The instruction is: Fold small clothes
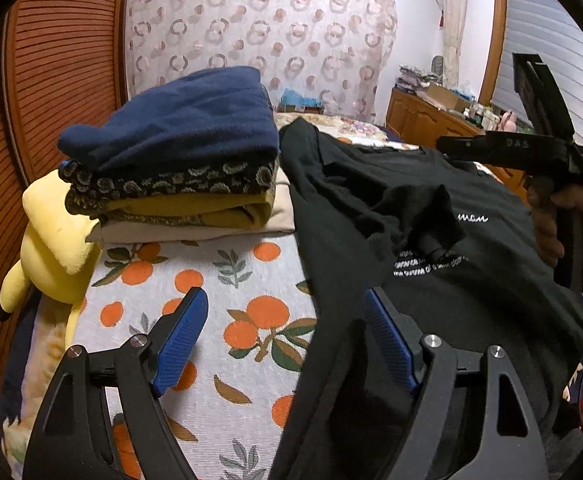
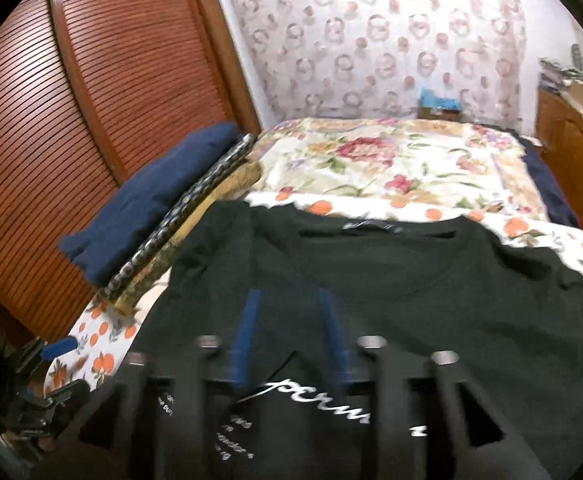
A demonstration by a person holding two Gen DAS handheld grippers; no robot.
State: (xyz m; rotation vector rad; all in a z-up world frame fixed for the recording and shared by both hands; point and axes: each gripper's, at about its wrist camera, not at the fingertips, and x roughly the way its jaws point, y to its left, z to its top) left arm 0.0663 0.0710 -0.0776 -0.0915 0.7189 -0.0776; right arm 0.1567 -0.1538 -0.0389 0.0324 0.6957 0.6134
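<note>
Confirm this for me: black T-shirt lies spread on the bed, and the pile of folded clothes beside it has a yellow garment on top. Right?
Not quite. The black T-shirt does lie spread on the bed, and the pile of folded clothes is beside it, but the top garment is dark blue; a mustard-yellow one sits lower in the pile. The left wrist view shows this.

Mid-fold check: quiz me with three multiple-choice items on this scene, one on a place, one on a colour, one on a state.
1. Where is the folded pile relative to the black T-shirt in the left wrist view?
A left
B right
C on top of it

2. What colour is the pile's top garment?
A yellow
B navy
C white

3. How do the left gripper jaws stand?
A closed on the shirt
B closed on the plush
C open, holding nothing

Answers: 1 A, pile sits left of the shirt; 2 B, navy lies uppermost; 3 C, wide gap between the pads.
</note>
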